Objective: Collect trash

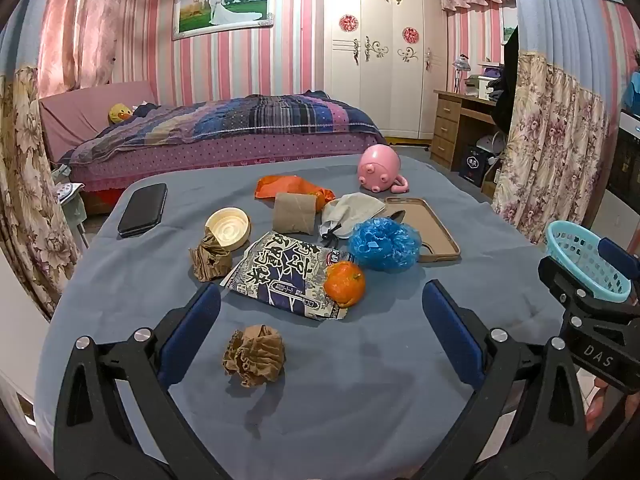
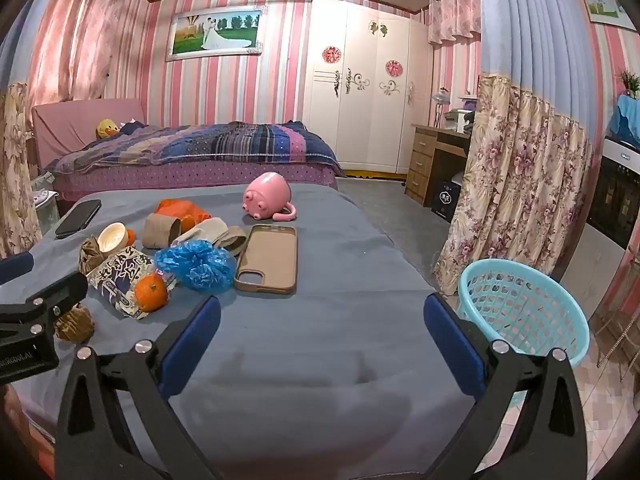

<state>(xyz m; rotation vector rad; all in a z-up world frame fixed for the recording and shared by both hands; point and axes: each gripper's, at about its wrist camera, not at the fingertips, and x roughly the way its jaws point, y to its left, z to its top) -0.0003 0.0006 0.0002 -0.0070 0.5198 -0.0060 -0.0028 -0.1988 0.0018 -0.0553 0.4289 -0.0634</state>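
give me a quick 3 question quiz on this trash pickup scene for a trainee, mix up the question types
1. True or false: the left gripper is closed on the crumpled brown paper ball.
2. Multiple choice: where is the light blue basket? A) in the middle of the table B) off the table's right edge C) on the bed
3. Fill in: the orange fruit rests partly on the printed ____.

Key
1. False: both grippers are open and empty; the ball lies on the cloth between the left one's blue fingers.
2. B
3. snack wrapper
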